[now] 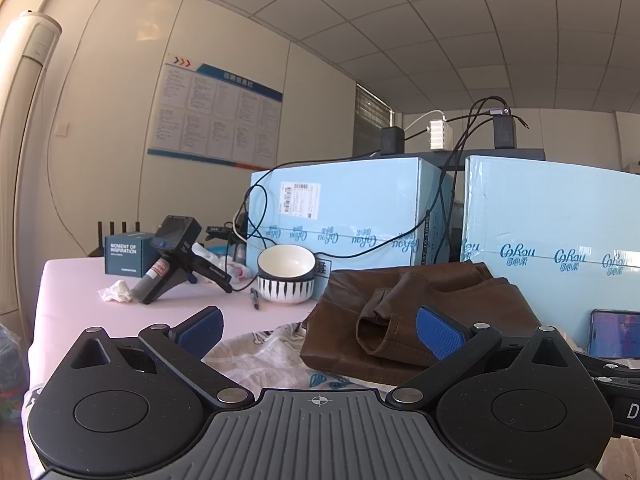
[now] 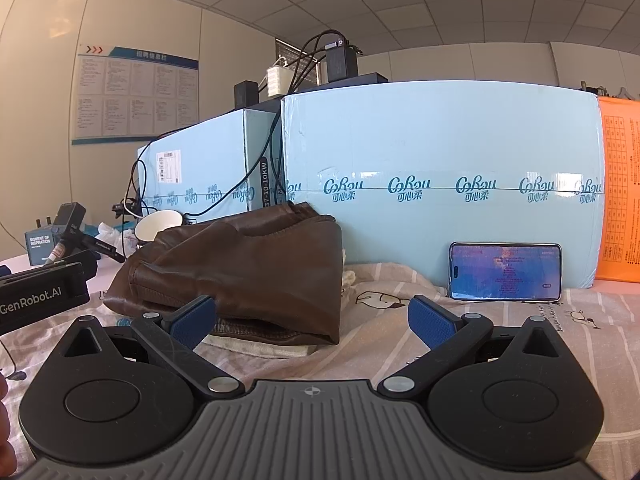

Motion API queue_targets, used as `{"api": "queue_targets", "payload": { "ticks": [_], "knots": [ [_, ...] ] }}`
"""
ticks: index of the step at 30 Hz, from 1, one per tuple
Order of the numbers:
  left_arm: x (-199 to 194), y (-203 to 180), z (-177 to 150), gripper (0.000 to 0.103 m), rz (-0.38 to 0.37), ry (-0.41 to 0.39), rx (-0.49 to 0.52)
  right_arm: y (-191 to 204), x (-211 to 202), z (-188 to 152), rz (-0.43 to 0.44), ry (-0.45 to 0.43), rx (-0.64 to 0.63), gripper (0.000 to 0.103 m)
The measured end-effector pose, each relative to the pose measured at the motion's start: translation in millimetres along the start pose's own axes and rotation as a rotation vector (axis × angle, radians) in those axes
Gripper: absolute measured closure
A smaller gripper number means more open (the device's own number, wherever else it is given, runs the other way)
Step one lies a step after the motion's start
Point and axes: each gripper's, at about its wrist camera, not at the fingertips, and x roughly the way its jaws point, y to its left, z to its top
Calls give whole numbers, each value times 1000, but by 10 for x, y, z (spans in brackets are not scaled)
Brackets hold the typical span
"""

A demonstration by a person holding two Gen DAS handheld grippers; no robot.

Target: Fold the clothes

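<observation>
A folded brown leather garment [image 1: 404,312] lies on a patterned cloth [image 1: 268,356] on the table. It also shows in the right wrist view [image 2: 248,268], resting on the striped cartoon-print cloth [image 2: 400,344]. My left gripper [image 1: 320,330] is open and empty, just in front of the garment's near left edge. My right gripper [image 2: 312,322] is open and empty, with its left pad [image 2: 192,326] close to the garment's near edge. The left gripper's body [image 2: 40,296] shows at the left of the right wrist view.
Two light blue boxes [image 2: 440,168] stand behind the garment, with chargers and cables on top. A phone [image 2: 506,272] leans on the right box. A striped bowl [image 1: 286,276], a pen [image 1: 254,298], a handheld device [image 1: 172,260], crumpled tissue [image 1: 116,291] and a small dark box [image 1: 126,253] lie to the left.
</observation>
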Motion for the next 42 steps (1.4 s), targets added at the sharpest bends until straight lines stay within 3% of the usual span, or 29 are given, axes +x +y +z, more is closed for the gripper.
{"api": "queue_targets", "payload": {
  "ticks": [42],
  "knots": [
    [18, 7, -7, 0, 4, 7, 2, 12, 14, -10, 22, 24, -3, 0]
  ]
}}
